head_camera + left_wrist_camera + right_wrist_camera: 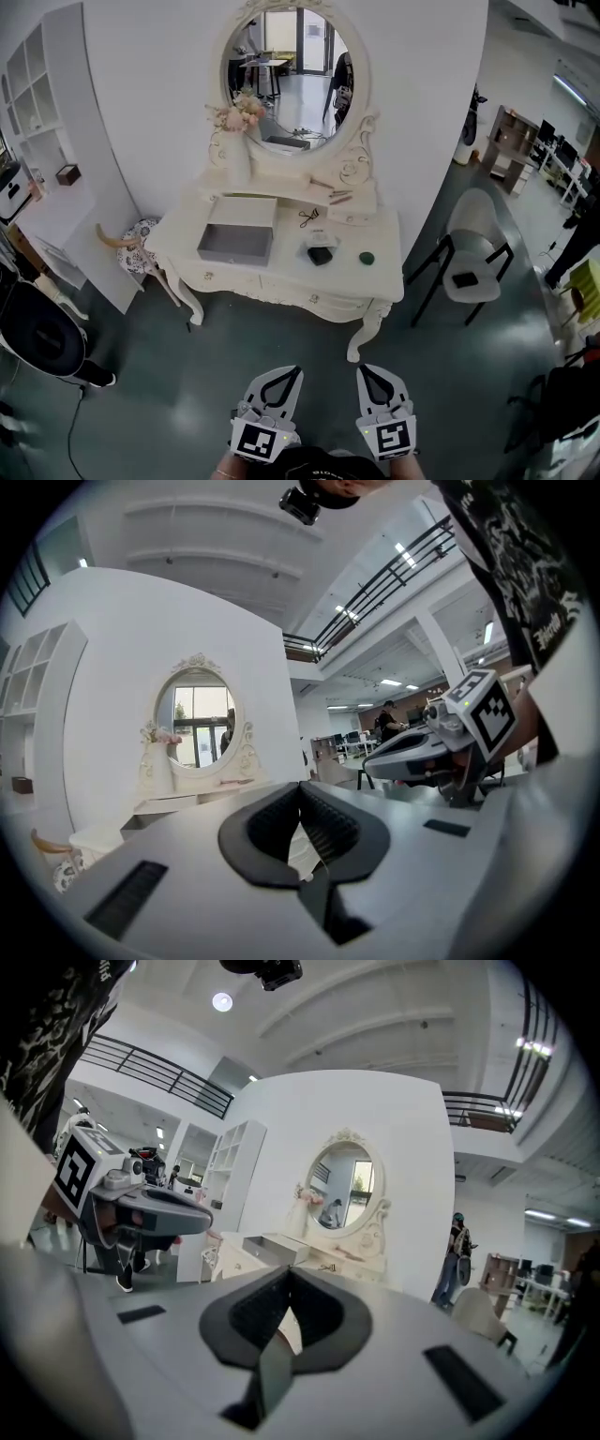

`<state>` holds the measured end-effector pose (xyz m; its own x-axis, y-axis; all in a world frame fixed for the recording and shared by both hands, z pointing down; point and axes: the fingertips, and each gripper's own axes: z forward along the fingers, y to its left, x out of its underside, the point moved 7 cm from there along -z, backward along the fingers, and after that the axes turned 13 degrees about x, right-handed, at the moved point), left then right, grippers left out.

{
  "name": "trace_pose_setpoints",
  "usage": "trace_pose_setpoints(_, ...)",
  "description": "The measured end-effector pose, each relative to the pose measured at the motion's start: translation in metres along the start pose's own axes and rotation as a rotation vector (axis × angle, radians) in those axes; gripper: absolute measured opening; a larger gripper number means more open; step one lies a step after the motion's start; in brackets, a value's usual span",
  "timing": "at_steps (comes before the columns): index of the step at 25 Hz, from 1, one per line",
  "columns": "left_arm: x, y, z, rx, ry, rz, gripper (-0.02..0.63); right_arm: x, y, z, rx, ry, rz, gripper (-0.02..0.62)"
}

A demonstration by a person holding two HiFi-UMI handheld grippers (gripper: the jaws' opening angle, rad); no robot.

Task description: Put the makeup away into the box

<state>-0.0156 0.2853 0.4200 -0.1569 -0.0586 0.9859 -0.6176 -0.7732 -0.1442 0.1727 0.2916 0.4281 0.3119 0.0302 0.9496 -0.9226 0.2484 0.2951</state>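
1. A grey rectangular open-topped box [232,251] sits on the left half of the white carved dressing table [281,262], below the oval mirror [292,75].
2. Right of the box, and apart from it, a small black square makeup case [321,254] and a dark round makeup pot [367,257] lie on the tabletop.
3. The left gripper [296,371] hangs over the dark floor, jaws closed together and empty. The makeup is well ahead of it.
4. The right gripper [365,368], just beside the left, has its jaws pressed together on nothing and is equally far from the makeup.
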Motion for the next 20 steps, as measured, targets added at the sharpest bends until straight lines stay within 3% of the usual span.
trace_pose_setpoints(11,-0.006,0.031,0.009,0.06,-0.01,0.052,0.015,-0.012,0.01,0.026,0.027,-0.015,0.014,0.009)
trace_pose_setpoints(16,-0.007,0.043,0.013,0.064,-0.029,0.053,0.015,-0.012,0.011,0.036,-0.001,-0.002,-0.027,0.009)
trace_pose_setpoints(20,-0.008,0.053,0.023,0.051,-0.042,0.059,0.015,-0.015,0.0,0.052,0.014,-0.035,-0.001,0.009)
